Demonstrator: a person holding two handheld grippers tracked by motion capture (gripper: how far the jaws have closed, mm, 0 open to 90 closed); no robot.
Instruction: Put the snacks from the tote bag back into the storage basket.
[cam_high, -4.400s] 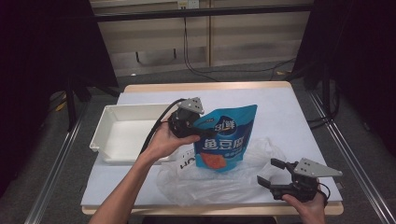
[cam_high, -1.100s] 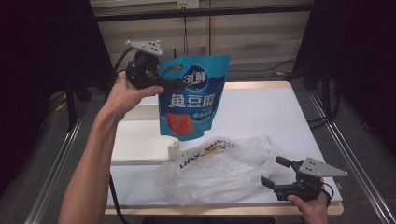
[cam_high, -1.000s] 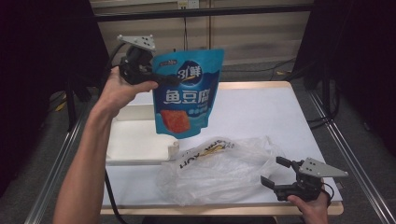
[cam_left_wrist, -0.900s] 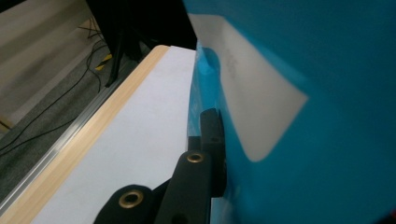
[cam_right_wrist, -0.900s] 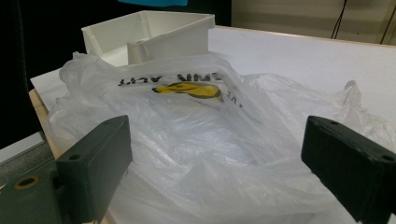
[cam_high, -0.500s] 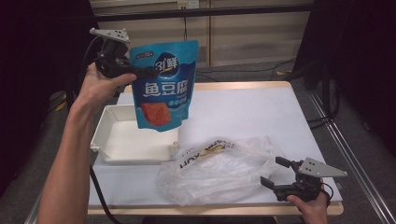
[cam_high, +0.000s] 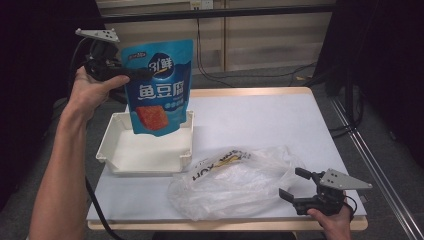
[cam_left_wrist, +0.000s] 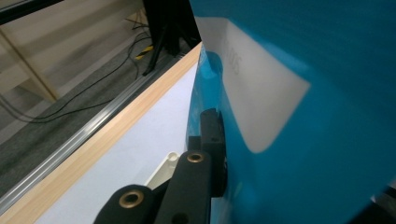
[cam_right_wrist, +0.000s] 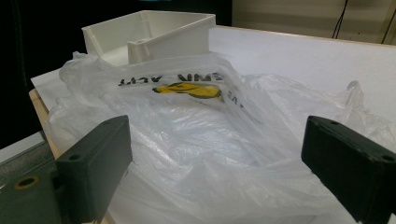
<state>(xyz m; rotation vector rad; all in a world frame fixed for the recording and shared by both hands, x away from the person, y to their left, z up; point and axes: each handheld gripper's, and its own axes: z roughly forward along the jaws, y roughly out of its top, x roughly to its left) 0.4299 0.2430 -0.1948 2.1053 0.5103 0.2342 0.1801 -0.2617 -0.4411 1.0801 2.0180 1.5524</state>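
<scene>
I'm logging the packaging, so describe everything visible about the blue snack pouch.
The blue snack pouch is a glossy, flat plastic bag with white characters, a red picture low on its front and a white panel on the back. It hangs upright in the air above the white tray, its lower edge overlapping the tray's far side in the high view. The left claw is shut on its upper left edge; nothing else touches it.
</scene>
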